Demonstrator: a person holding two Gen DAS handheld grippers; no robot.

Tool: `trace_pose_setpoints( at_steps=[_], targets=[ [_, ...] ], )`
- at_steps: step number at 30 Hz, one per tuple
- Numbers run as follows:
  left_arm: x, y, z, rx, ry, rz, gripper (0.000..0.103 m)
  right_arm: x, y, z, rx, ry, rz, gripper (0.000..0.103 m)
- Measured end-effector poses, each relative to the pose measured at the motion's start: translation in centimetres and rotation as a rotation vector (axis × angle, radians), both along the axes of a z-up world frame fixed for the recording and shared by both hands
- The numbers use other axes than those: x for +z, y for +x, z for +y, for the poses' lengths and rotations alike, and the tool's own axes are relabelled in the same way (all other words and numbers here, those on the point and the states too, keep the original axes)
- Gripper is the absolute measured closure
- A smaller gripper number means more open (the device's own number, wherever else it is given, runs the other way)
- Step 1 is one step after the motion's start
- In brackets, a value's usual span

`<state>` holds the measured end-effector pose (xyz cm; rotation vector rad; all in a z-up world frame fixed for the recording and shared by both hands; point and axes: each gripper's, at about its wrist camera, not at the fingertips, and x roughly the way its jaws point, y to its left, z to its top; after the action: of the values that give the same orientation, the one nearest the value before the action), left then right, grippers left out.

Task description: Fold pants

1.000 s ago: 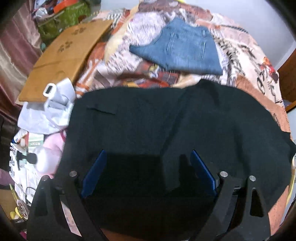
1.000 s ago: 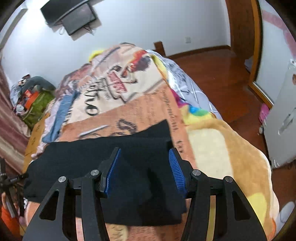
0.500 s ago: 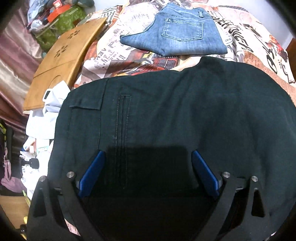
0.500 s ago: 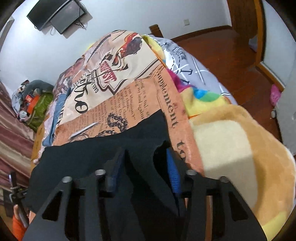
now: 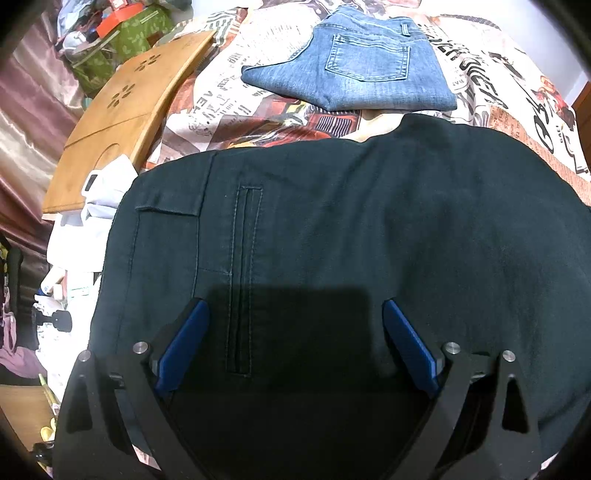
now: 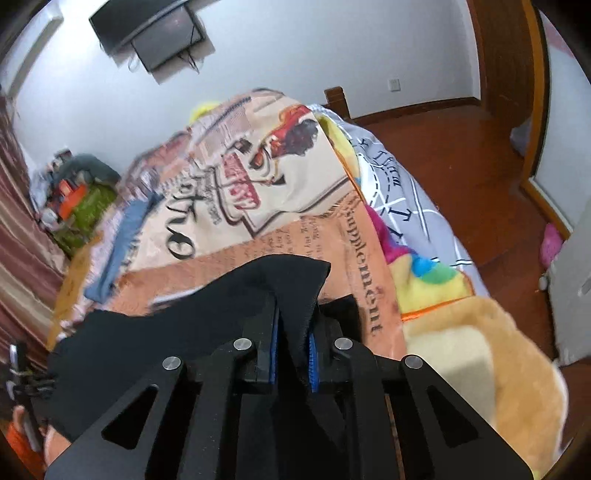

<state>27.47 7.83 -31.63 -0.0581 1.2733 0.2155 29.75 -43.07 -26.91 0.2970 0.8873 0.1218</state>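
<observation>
Right fingers (image 6: 274, 343) closing on half-hidden black pants (image 6: 288, 280)

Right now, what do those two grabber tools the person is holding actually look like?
Both look alike. The left gripper and the right gripper have matte black frames with angular struts and triangular cut-outs, joined by round silver pivot bolts. Each carries two black fingers lined on the inside with flat bright blue pads. No cables, markings or sleeves show in either view.

White wall (image 6: 295, 55) with mounted dark TV (image 6: 147, 35); reddish wood floor (image 6: 461, 155); wooden door frame (image 6: 517, 92); bed (image 6: 388, 266) under newspaper-print blanket (image 6: 240, 206); striped maroon curtain (image 6: 22, 236) at left.
</observation>
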Motion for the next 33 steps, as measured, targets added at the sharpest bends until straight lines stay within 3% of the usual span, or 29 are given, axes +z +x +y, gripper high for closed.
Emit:
trace_pose_setpoints(
  at_steps=[6,10,12,15,19,22,24,29,33],
  targets=[
    [0.0,0.0,0.0,0.001,-0.003,-0.002,0.007,-2.9,0.0,0.3,0.000,-0.063,0.091,0.092],
    [0.0,0.0,0.0,0.000,0.000,-0.003,0.007,-2.5,-0.7,0.0,-0.030,-0.105,0.081,0.092],
    [0.0,-0.1,0.0,-0.001,0.001,-0.003,0.007,-1.8,-0.9,0.1,-0.050,-0.166,0.068,0.090],
    [0.2,-0.1,-0.2,-0.011,0.013,-0.004,0.007,-0.6,-1.6,-0.4,-0.141,-0.361,0.055,0.089],
    [1.3,0.0,-0.9,-0.063,0.065,-0.015,0.007,1.6,-3.5,-1.9,-0.141,-0.267,0.028,0.084],
    [3.3,0.2,-1.7,-0.091,0.076,-0.068,0.007,2.8,-4.9,-1.6,-0.098,-0.194,0.018,0.080],
    [5.2,0.5,-2.4,-0.106,0.057,-0.120,0.007,3.2,-5.4,-0.8,-0.063,-0.130,0.012,0.071],
    [8.2,1.4,-5.7,-0.202,0.006,-0.192,0.007,3.8,-5.5,4.1,0.082,-0.007,0.006,0.064],
    [8.4,2.4,-9.2,-0.292,-0.003,-0.198,0.007,3.8,-4.8,9.0,0.214,0.077,0.012,0.055]
  ],
)
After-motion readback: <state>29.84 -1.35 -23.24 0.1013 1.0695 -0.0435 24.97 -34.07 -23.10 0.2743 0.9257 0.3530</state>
